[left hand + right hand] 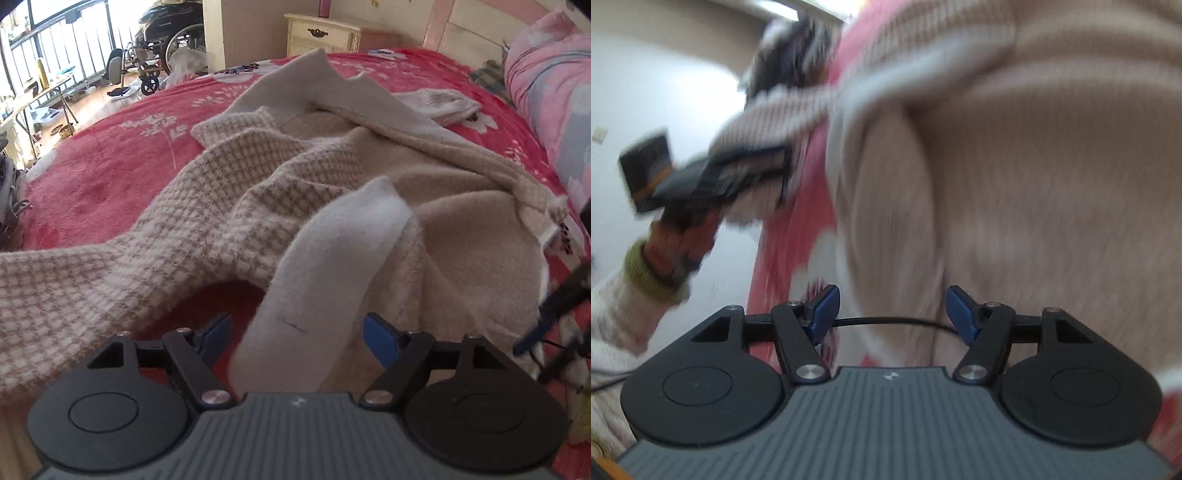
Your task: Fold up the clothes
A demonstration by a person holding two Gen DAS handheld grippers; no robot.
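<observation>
On the red floral bedspread (110,177) our beige houndstooth coat (229,206) lies rumpled; both the left gripper (295,332) and right gripper (890,310) gape, pinching nothing. We should seize the white-lined edge (332,251) squarely before drawing it flat.

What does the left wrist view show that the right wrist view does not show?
Only the left wrist view: wheelchair, nightstand, pink pillow, and a white strip of the sweater between the open left gripper.
Only the right wrist view: the person's hand, green cuff, open right gripper.
Both: beige sweater, red blanket.
</observation>
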